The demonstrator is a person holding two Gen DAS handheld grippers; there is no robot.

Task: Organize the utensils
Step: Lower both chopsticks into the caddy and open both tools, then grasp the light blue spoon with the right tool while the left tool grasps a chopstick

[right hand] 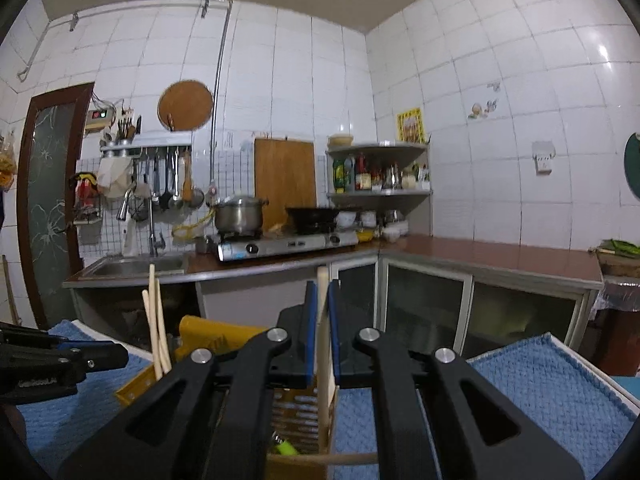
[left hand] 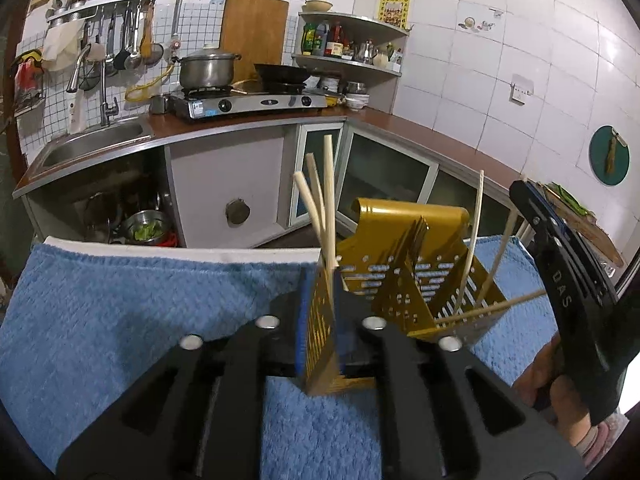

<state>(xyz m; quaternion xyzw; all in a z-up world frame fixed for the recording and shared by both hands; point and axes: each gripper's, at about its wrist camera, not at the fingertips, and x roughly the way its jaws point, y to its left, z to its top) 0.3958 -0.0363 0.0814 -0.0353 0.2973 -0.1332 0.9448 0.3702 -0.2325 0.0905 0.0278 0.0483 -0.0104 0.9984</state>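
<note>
A gold perforated utensil holder (left hand: 400,276) stands on a blue towel (left hand: 140,300). Three pale chopsticks (left hand: 326,208) stick up from its near-left compartment, and others lean in the right one (left hand: 472,248). My left gripper (left hand: 323,296) straddles the holder's near wall; its jaws stand slightly apart, not pressing on it. In the right wrist view my right gripper (right hand: 322,294) is shut on one upright pale chopstick (right hand: 322,320), whose lower end reaches into the holder (right hand: 296,412). The left gripper (right hand: 100,356) shows at the left there, and the right gripper (left hand: 560,256) at the right of the left wrist view.
The towel covers a white-rimmed tray (right hand: 600,376). Behind it runs an L-shaped counter (left hand: 400,124) with a sink (left hand: 96,140), a gas stove (left hand: 248,102) bearing a pot and a wok, and a corner shelf (left hand: 348,40) of bottles. A hand (left hand: 560,392) holds the right gripper.
</note>
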